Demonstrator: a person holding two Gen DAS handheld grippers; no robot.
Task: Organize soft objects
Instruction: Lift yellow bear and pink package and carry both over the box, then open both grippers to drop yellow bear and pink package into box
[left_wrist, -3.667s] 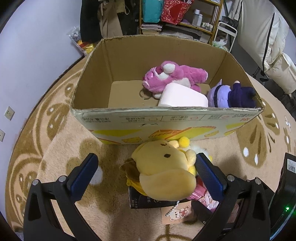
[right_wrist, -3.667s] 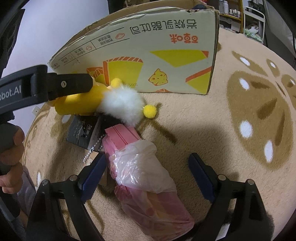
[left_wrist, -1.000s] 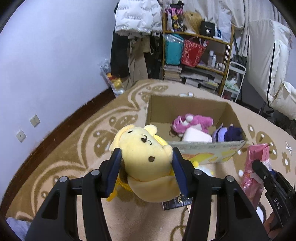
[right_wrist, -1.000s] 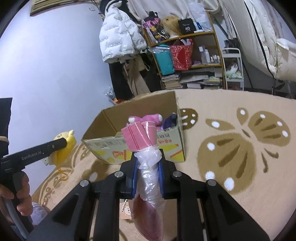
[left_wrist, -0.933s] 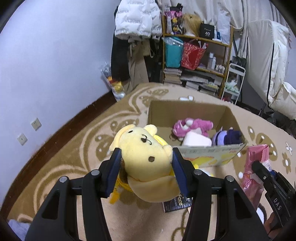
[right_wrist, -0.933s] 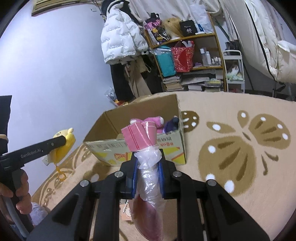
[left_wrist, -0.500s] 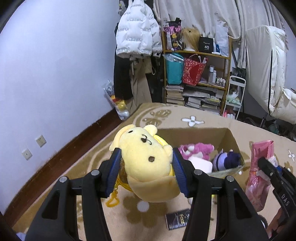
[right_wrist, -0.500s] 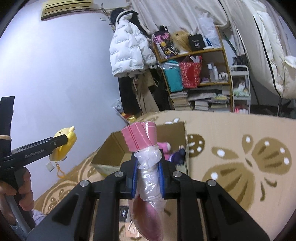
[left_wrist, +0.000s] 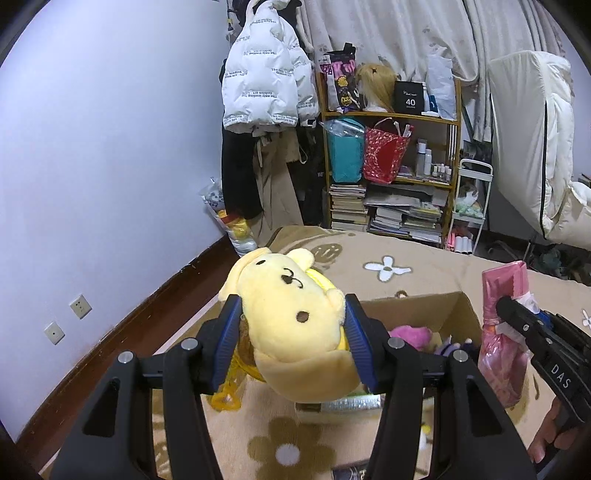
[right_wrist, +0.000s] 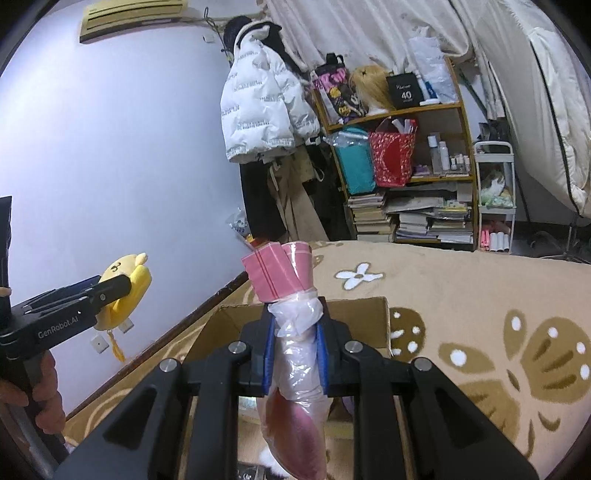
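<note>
My left gripper (left_wrist: 293, 341) is shut on a yellow plush bear (left_wrist: 295, 325), held up in the air; the same yellow plush bear (right_wrist: 123, 286) shows at the left of the right wrist view. My right gripper (right_wrist: 295, 352) is shut on a pink bundle in a clear plastic bag (right_wrist: 295, 354), which hangs below the fingers. That pink bundle (left_wrist: 504, 336) also appears at the right of the left wrist view. An open cardboard box (left_wrist: 417, 306) sits on the carpet beyond both grippers, with a pink plush (left_wrist: 410, 336) and a purple plush (left_wrist: 456, 349) inside.
A tan carpet with flower patterns (left_wrist: 388, 267) covers the floor. A shelf of books and bags (left_wrist: 391, 166) and a hanging white jacket (left_wrist: 266, 81) stand at the back wall. White bedding (left_wrist: 535, 147) is at the right. A dark flat packet (left_wrist: 347, 474) lies on the carpet below.
Both grippers have risen with their loads, so the box has sunk lower in both views and more of the back wall shows.
</note>
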